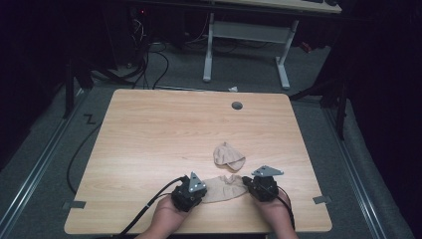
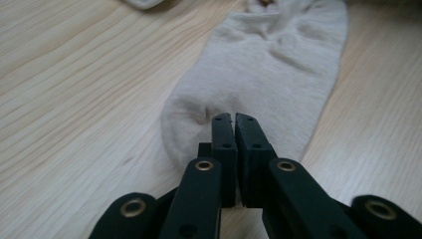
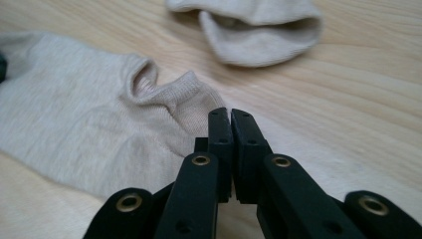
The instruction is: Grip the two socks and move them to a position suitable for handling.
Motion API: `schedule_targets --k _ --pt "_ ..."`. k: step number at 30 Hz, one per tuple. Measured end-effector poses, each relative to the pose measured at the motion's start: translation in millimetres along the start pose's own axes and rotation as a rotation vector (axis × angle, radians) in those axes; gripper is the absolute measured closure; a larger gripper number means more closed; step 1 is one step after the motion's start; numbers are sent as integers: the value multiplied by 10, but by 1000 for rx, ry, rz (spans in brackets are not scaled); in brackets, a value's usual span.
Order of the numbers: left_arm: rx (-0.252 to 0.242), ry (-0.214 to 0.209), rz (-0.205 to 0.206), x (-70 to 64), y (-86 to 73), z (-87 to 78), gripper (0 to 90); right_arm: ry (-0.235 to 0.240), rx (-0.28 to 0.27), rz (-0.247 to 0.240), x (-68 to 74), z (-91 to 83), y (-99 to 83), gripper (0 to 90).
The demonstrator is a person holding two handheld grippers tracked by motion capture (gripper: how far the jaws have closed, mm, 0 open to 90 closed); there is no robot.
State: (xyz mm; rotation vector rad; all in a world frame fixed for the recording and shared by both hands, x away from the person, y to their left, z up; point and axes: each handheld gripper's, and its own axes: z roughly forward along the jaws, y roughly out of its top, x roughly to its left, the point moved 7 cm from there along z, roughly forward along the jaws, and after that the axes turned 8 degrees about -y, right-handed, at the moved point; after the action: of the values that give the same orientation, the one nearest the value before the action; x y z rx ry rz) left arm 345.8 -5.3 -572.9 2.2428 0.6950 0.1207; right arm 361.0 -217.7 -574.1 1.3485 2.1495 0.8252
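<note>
The left gripper (image 1: 189,192) and the right gripper (image 1: 262,187) sit nearest, at the 6 o'clock edge of the surface (image 1: 149,134). Between them lies a flat beige sock (image 1: 225,188). Each gripper has its jaws pressed together on one end: the left pinches the toe (image 2: 194,119), the right the cuff (image 3: 191,92), probably to stretch it smooth. The second sock (image 1: 229,156) lies folded just beyond, toward 12 o'clock, perhaps waiting for pairing.
</note>
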Motion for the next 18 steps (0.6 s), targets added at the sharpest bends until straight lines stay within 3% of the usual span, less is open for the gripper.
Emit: schedule_targets --k 5,18 --pt "-29 -21 -50 155 -80 -87 874 11 3 -36 170 -32 -14 881" --pt "43 17 -14 295 -257 -324 873 84 -11 -107 572 -37 11 878"
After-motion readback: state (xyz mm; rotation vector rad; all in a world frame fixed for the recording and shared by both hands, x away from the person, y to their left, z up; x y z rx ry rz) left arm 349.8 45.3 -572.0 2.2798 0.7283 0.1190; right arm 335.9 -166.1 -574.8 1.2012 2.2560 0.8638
